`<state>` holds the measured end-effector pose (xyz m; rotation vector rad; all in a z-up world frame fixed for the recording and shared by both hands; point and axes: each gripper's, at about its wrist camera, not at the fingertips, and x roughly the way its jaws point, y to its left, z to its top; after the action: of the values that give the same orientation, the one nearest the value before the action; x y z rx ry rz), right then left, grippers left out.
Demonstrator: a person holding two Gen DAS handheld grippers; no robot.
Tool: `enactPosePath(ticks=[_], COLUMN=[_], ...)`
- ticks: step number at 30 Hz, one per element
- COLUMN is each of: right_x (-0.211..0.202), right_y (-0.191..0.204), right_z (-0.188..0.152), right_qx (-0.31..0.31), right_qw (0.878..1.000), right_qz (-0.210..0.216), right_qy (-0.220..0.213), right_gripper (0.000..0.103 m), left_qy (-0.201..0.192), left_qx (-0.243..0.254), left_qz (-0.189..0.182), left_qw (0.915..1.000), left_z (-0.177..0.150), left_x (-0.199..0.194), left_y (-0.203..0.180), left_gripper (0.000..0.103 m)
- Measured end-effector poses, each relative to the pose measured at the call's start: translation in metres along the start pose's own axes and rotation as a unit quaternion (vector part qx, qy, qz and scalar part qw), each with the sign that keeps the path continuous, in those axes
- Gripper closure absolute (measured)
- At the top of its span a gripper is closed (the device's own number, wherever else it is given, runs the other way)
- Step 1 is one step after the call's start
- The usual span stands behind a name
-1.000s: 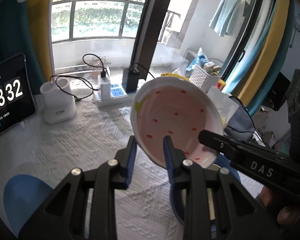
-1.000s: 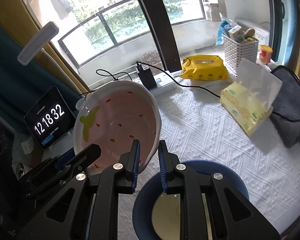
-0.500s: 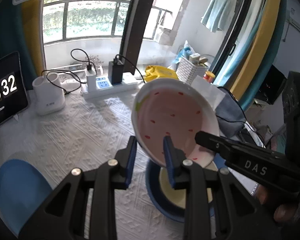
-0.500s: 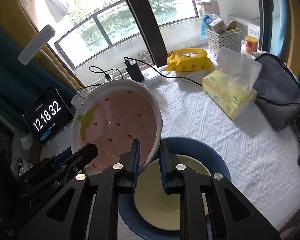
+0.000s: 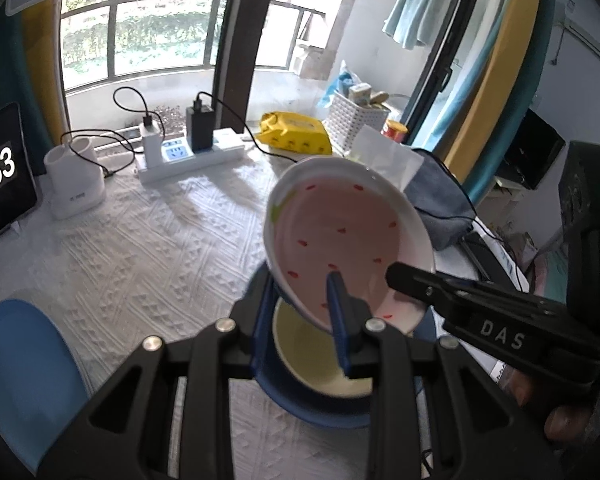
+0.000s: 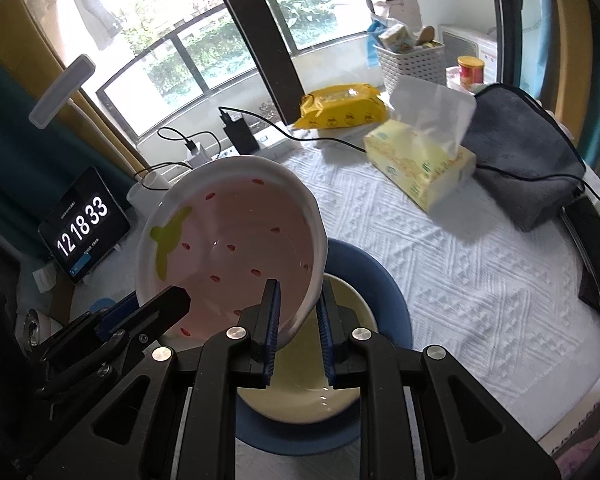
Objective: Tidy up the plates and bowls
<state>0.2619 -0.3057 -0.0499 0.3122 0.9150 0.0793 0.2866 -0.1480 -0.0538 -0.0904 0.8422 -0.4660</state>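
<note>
Daylight pours in through the big window [image 5: 148, 32], blown out to near white up top. Soft shadows on the white tablecloth [image 5: 148, 248], and the gripper bodies up front are nearly black. Heavy fisheye bending with dark corners; the curtains [image 6: 16, 128] look murky, the middle stays sharp.

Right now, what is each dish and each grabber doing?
Pink bowl: in the air, tilted, gripped on two sides of its rim.
Left gripper: shut on the pink bowl.
Right gripper: shut on the pink bowl.
Cream bowl: sitting in the dark blue plate.
Light blue plate: lying flat, empty.
</note>
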Motion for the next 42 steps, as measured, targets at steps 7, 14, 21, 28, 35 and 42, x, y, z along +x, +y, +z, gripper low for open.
enactPosePath(ticks=[7,14,21,28,35,42], right_x=[0.0,0.001,0.006,0.007,0.008,0.008], right_y=[-0.013,-0.022,-0.026,-0.029,-0.026,-0.026], right_z=[-0.013,-0.024,-0.031,-0.034,-0.035,-0.036], right_qx=[0.008,0.008,0.009,0.012,-0.002,-0.007], right_qw=[1.0,1.0,0.999,0.999,0.999,0.999], right_qz=[-0.007,-0.014,-0.016,-0.02,-0.031,-0.034], right_qy=[0.008,0.02,0.031,0.037,0.037,0.041], right_gripper=[0.083,0.083,0.083,0.083,0.083,0.081], left_qy=[0.014,0.024,0.039,0.05,0.06,0.058], left_qx=[0.007,0.009,0.012,0.017,0.014,0.011], left_qz=[-0.003,-0.006,-0.006,-0.007,-0.009,0.0], left_qw=[0.9999,0.9996,0.9992,0.9986,0.9981,0.9982], left_z=[-0.013,-0.025,-0.034,-0.04,-0.047,-0.047], left_x=[0.006,0.011,0.017,0.022,0.027,0.024], left_y=[-0.011,-0.015,-0.014,-0.016,-0.012,-0.005], left_gripper=[0.075,0.075,0.075,0.075,0.075,0.073])
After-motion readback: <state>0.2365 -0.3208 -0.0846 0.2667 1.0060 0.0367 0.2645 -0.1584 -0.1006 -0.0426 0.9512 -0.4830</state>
